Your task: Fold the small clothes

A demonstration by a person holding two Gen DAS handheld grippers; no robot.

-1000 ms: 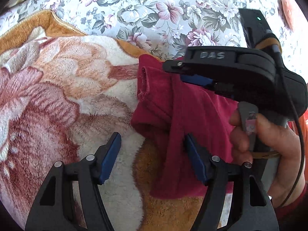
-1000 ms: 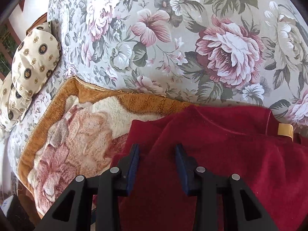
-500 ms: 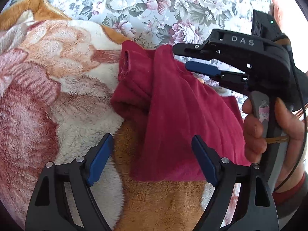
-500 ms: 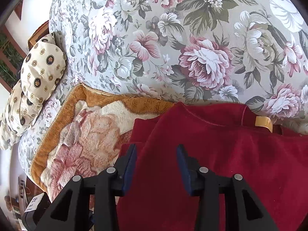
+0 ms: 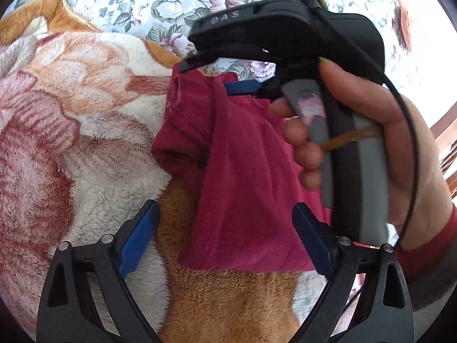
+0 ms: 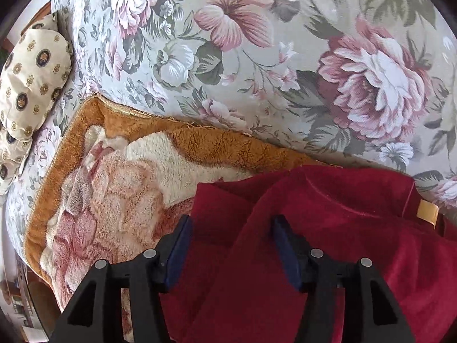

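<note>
A small dark red fleece garment (image 5: 242, 177) lies partly folded on a plush floral blanket (image 5: 71, 131). My left gripper (image 5: 225, 237) is open wide, its blue pads astride the garment's near hem, holding nothing. In the left wrist view my right gripper (image 5: 237, 85) sits over the garment's far edge with a fold of red cloth rising to its blue pad. In the right wrist view the right gripper (image 6: 231, 245) stands open over the garment (image 6: 328, 243), a ridge of cloth between its pads. A tan label (image 6: 427, 213) shows at the garment's far right.
The blanket (image 6: 120, 188) lies on a sofa with floral upholstery (image 6: 257, 57). A cream patterned cushion (image 6: 31, 83) sits at the far left. The hand holding the right gripper (image 5: 357, 131) fills the right side of the left wrist view.
The right gripper's jaws have opened wider around the cloth. The left gripper has opened and drawn back toward the garment's near hem. The right gripper has come closer to the left camera.
</note>
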